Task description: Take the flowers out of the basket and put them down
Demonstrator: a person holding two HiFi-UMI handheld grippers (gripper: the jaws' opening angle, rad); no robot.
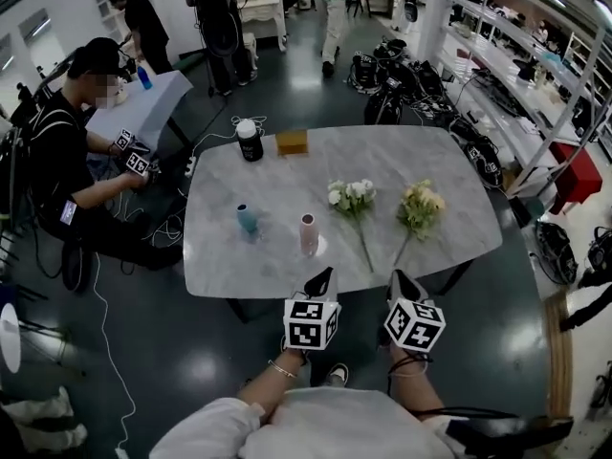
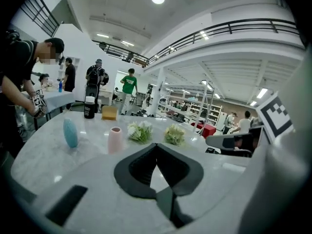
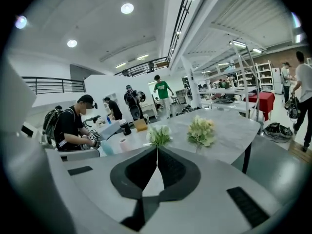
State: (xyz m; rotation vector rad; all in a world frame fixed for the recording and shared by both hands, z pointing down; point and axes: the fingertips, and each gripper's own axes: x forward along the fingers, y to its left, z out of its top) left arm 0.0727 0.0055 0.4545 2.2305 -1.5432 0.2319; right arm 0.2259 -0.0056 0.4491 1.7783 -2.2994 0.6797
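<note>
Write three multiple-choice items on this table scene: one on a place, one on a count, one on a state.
1. In the head view, where does the white-flowered bunch lie relative to the pale yellow-flowered bunch?
A. to its left
B. to its right
C. on top of it

2. How many small vases stand on the grey marble table?
A. one
B. two
C. four

3. How are the left tongs?
A. shut and empty
B. wide open
C. shut on a flower stem

Answers:
1 A: the two bunches lie side by side and apart, with the white one on the left.
2 B: only the ribbed blue vase and the pink vase stand there.
3 A: in the left gripper view the jaws meet with nothing between them.
</note>
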